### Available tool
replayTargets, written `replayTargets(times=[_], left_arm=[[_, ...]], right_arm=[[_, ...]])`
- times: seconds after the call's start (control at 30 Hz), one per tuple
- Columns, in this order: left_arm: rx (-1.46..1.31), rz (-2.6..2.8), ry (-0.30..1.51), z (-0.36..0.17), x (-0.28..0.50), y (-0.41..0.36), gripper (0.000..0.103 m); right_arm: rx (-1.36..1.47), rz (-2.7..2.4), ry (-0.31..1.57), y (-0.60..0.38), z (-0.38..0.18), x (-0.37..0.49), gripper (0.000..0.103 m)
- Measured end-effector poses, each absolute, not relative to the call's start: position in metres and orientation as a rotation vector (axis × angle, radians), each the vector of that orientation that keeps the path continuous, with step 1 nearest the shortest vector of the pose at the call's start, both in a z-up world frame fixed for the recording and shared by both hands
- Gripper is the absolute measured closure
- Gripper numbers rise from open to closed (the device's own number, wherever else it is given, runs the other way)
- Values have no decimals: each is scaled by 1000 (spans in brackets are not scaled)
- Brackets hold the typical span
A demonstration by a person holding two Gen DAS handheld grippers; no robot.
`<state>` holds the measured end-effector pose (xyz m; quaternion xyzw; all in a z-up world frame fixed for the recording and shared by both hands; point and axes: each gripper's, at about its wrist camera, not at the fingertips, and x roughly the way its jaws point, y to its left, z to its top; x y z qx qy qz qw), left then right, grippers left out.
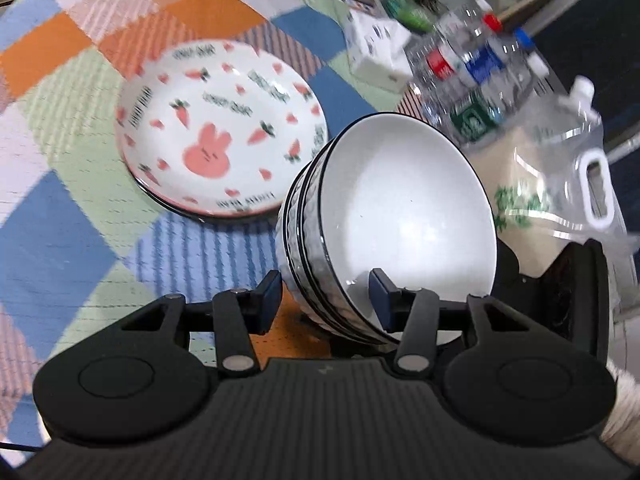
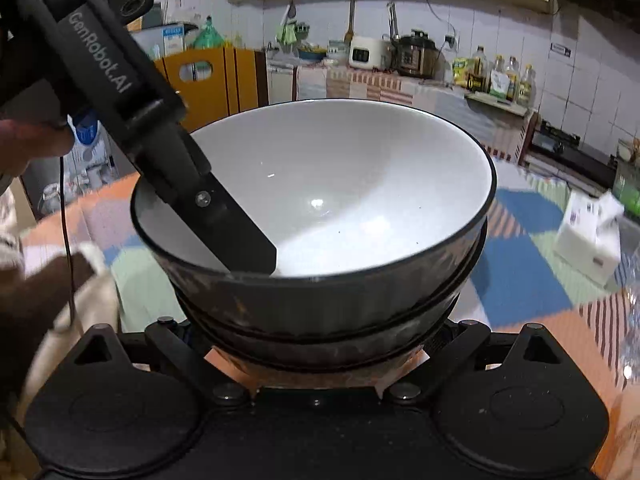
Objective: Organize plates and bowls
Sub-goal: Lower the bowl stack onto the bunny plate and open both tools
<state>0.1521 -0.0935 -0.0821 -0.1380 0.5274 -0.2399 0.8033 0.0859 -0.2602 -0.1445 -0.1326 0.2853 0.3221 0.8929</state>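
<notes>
A stack of white bowls with black rims (image 1: 404, 216) is tilted between both grippers; it also fills the right wrist view (image 2: 340, 200). My left gripper (image 1: 326, 300) straddles the stack's rim, one finger (image 1: 382, 296) inside the top bowl and one outside, closed on it. That finger shows in the right wrist view (image 2: 240, 236). My right gripper's fingertips are hidden under the stack, which sits between its arms. A white plate with a pink rabbit and carrots (image 1: 220, 132) lies on the checked tablecloth (image 1: 60, 184), stacked on another plate.
Several water bottles (image 1: 472, 68), a clear plastic jug (image 1: 568, 164) and a white box (image 1: 376, 52) stand at the table's right. The right wrist view shows the box (image 2: 588, 232), a kitchen counter with appliances (image 2: 400, 56) and an orange chair (image 2: 208, 76).
</notes>
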Motion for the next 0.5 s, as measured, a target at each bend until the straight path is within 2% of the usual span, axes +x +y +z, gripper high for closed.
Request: replayTargets(times=[0.23, 0.5], left_arm=[[-282, -457, 1091, -51, 171, -72, 57], [-267, -394, 1084, -48, 222, -53, 57]], right_arm=[[-275, 699, 524, -241, -121, 107, 4], [-261, 692, 500, -218, -119, 146, 4]])
